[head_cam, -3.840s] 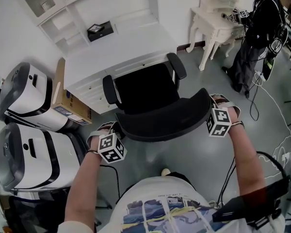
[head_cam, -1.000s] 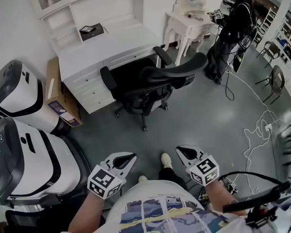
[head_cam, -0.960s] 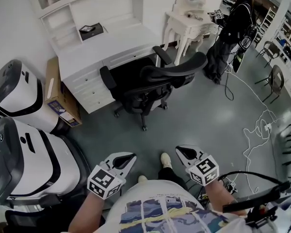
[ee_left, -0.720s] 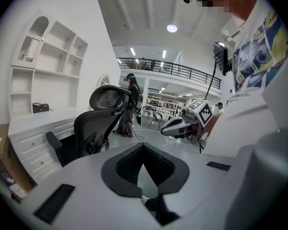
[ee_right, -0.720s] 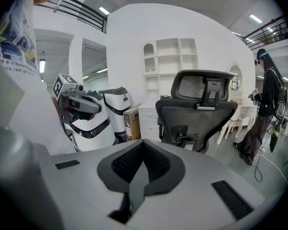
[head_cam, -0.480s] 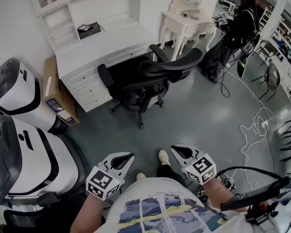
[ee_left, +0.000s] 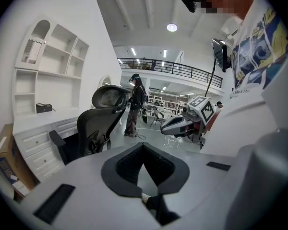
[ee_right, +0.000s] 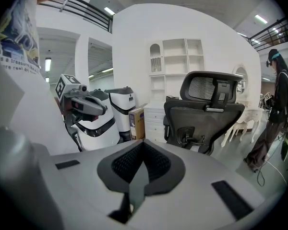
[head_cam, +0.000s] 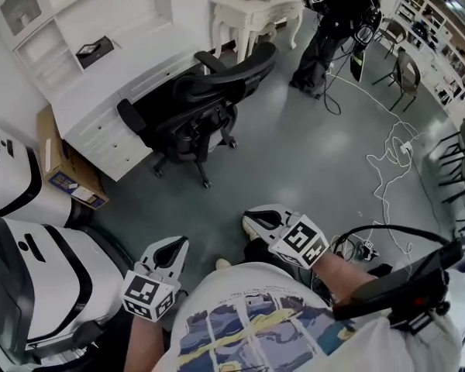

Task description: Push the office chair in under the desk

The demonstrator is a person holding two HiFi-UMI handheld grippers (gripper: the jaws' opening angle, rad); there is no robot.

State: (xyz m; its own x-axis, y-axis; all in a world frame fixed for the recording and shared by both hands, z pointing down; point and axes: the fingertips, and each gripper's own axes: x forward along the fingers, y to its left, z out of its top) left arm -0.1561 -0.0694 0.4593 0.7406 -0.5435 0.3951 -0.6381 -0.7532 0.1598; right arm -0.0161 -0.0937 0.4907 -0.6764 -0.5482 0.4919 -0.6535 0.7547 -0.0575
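The black mesh office chair (head_cam: 194,107) stands at the white desk (head_cam: 101,103), seat towards it and backrest towards me. The left gripper view shows the chair (ee_left: 98,123) from the side, and the right gripper view shows its backrest (ee_right: 209,111). Both grippers hang close to my body, well away from the chair. My left gripper (head_cam: 174,246) (ee_left: 143,150) is shut with nothing in it. My right gripper (head_cam: 256,217) (ee_right: 143,162) is also shut and holds nothing. Each gripper shows in the other's view: the right one (ee_left: 180,125) and the left one (ee_right: 84,104).
Two large white machines (head_cam: 31,262) and a cardboard box (head_cam: 62,169) stand left of the desk. A white dressing table (head_cam: 252,10) is behind the chair, with a person (head_cam: 333,29) beside it. White cable (head_cam: 387,161) lies on the grey floor at the right.
Both grippers, earlier against the chair's backrest, are now off it and near my body. Over the last second the chair has slid further away in view as I backed off.
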